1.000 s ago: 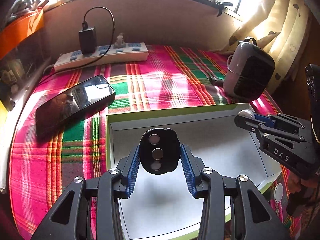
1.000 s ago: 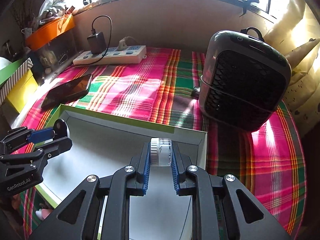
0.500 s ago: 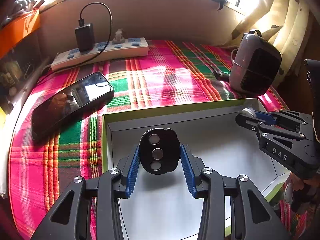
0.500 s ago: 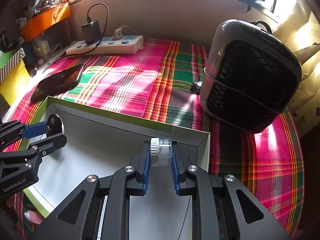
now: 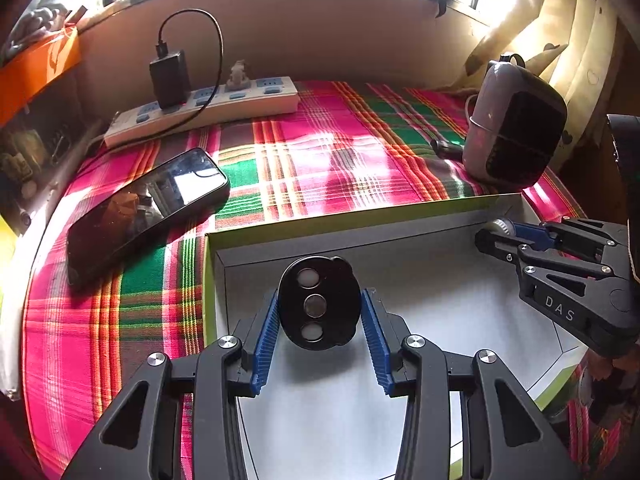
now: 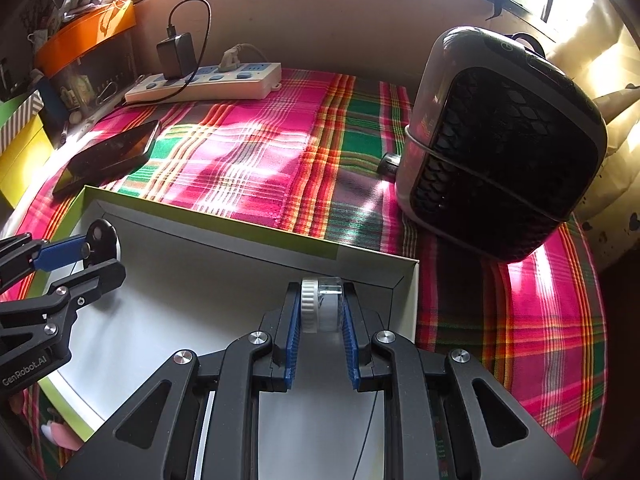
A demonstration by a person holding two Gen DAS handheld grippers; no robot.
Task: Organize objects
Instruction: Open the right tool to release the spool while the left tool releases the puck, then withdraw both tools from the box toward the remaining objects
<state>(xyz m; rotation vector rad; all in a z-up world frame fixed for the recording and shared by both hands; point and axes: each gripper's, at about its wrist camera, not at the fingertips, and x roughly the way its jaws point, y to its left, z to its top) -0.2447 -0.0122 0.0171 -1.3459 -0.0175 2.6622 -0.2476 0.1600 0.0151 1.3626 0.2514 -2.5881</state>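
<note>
Both tongs have crept forward over the white box (image 5: 400, 216) since a second ago; the phone and heater sit slightly nearer in view. Left tongs (image 5: 319, 312) are clenched on a black three-lens disc (image 5: 319, 309), held above the box floor near its 9 o'clock wall. Right tongs (image 6: 319, 312) grip a small clear jar with a white cap (image 6: 320, 310) at the box's 3 o'clock corner. Neither item is set down yet, so by my reading nothing is placed.

Count on the plaid-covered desk (image 5: 320, 152): one box, one smartphone (image 5: 148, 208) at 10 o'clock, one power strip (image 5: 204, 110) at 11, one charger (image 5: 170, 78), one portable heater (image 6: 500, 144) at 2 o'clock.
</note>
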